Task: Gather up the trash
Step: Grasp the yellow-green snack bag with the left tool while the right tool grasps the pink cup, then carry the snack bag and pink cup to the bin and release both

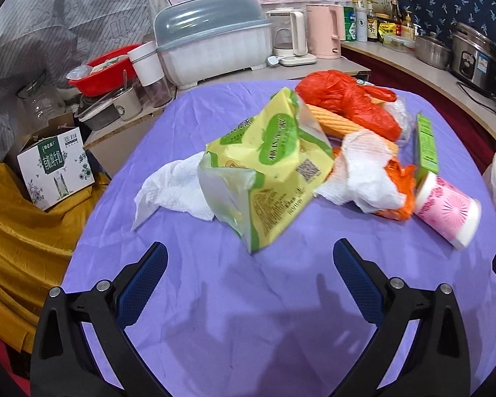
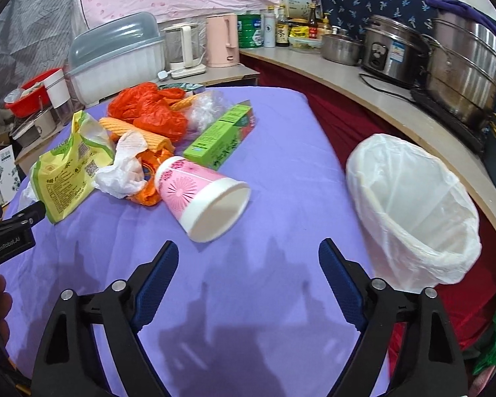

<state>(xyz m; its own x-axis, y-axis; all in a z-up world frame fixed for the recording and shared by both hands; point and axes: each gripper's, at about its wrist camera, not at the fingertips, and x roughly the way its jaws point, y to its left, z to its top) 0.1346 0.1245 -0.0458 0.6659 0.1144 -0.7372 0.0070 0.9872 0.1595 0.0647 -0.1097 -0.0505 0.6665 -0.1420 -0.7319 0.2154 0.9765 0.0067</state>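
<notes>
Trash point(image 1: 268, 165) all on bench point(image 2: 281, 152), bin point(image 2: 413, 211) looks empty; left gripper point(image 1: 249, 261) and right gripper point(image 2: 248, 258) released, nothing collected yet.

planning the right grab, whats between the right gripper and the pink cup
Only bare purple cloth: in the right wrist view the open right gripper faces the pink cup directly.

The left black plastic two-finger gripper point(image 1: 249, 256) has angular arms with triangular cut-outs, round silver screw heads at the joints, and dark blue, finely textured pads point(image 1: 142, 289) lining the inner faces of its fingers. The right black plastic two-finger gripper point(image 2: 248, 254) is built the same (blue pads, silver screws). In the right wrist view, the left claw's side carries small white lettering, with bare skin just below it.
</notes>
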